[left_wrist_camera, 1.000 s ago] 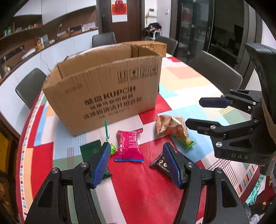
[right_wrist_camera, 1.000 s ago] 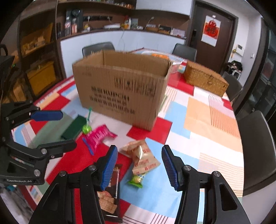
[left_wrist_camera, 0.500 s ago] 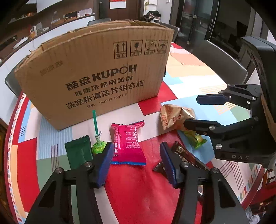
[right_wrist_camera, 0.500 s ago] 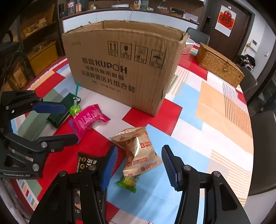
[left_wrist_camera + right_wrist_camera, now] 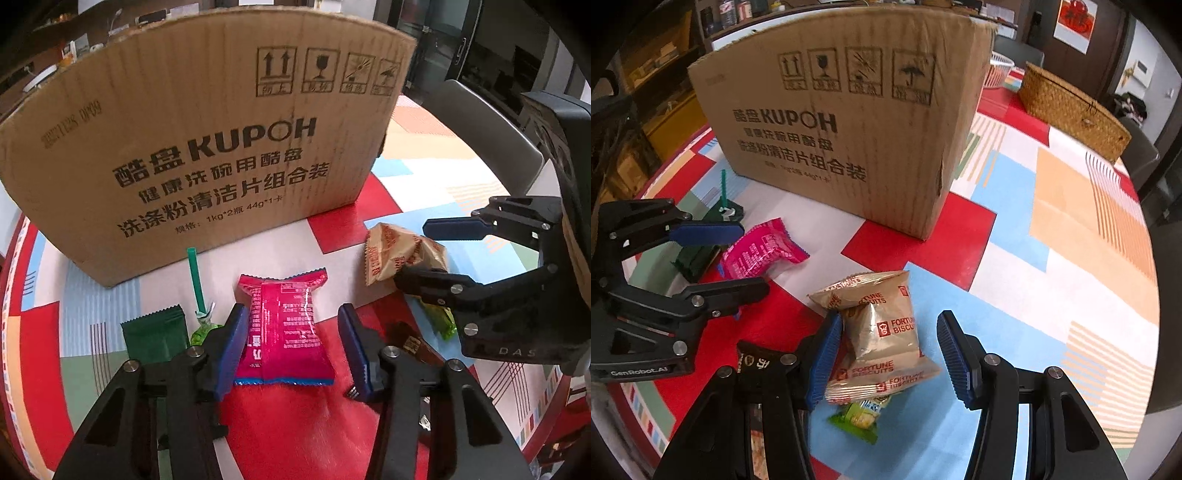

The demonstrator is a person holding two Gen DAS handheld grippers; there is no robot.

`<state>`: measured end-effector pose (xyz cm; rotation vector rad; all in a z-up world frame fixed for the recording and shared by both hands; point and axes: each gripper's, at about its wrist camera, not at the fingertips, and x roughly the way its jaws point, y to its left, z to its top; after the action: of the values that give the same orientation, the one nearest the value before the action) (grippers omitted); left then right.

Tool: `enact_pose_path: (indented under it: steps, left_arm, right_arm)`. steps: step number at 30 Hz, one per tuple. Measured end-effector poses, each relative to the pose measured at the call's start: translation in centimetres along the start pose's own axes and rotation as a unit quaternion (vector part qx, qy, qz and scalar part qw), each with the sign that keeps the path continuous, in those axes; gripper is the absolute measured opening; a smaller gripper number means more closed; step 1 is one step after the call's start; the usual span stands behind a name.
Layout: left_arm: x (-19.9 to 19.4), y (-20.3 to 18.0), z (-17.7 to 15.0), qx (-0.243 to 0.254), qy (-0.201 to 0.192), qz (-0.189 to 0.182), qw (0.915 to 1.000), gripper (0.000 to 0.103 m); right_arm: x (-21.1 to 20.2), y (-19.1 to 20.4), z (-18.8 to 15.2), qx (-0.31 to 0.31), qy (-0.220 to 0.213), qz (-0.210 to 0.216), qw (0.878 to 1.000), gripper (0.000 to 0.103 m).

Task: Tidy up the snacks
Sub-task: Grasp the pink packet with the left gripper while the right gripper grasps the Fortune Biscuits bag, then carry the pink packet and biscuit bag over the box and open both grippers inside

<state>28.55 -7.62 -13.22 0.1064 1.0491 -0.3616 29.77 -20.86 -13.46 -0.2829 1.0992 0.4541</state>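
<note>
A large brown cardboard box [image 5: 207, 147] stands on the table, also in the right wrist view [image 5: 849, 122]. My left gripper [image 5: 291, 347] is open, its jaws on either side of a pink snack packet [image 5: 286, 325] lying flat. My right gripper [image 5: 890, 358] is open around tan fortune-biscuit packets [image 5: 882, 332], with a small green packet [image 5: 858, 421] beneath. A dark green packet [image 5: 151, 338], a green lollipop [image 5: 201, 317] and a dark brown packet [image 5: 410, 345] lie nearby.
The table has a red, blue, white and orange patchwork cloth [image 5: 1052, 240]. A woven basket [image 5: 1071, 110] stands at the back right. Grey chairs [image 5: 476, 122] ring the table. The table edge is close below both grippers.
Both grippers have moved forward and down toward the snacks. The left now straddles the pink packet; the right now straddles the fortune-biscuit packets. Both stay open.
</note>
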Motion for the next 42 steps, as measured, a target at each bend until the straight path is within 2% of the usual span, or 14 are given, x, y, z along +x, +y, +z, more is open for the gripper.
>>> enact_pose_path:
  steps: [3, 5, 6, 8, 15, 28, 42]
  left_arm:
    - [0.4, 0.2, 0.0, -0.003, 0.005, -0.004, 1.0000, 0.045]
    - [0.6, 0.3, 0.0, -0.006, 0.008, -0.008, 0.9999, 0.039]
    - [0.6, 0.4, 0.0, -0.007, 0.010, -0.011, 0.9999, 0.039]
    - [0.7, 0.5, 0.1, -0.009, 0.009, -0.014, 0.9998, 0.038]
    - [0.4, 0.4, 0.2, -0.012, 0.005, -0.015, 0.9998, 0.034]
    - [-5.2, -0.2, -1.0, -0.009, -0.052, -0.017, 0.9985, 0.034]
    - [-11.3, -0.4, -1.2, -0.005, -0.121, -0.007, 0.9926, 0.034]
  right_arm:
    - [0.4, -0.1, -0.1, 0.009, 0.001, 0.004, 1.000, 0.054]
    - [0.6, -0.1, -0.1, 0.014, 0.004, 0.010, 1.000, 0.054]
    - [0.7, -0.2, -0.1, 0.017, 0.004, 0.013, 1.000, 0.053]
    - [0.8, -0.1, -0.2, 0.021, 0.002, 0.016, 1.000, 0.044]
    - [0.2, 0.9, -0.7, 0.015, -0.012, 0.006, 1.000, 0.041]
    - [-3.8, 1.9, -1.0, 0.029, -0.060, -0.010, 0.998, 0.041]
    - [-8.9, 4.0, -0.4, 0.033, -0.124, -0.017, 0.992, 0.041]
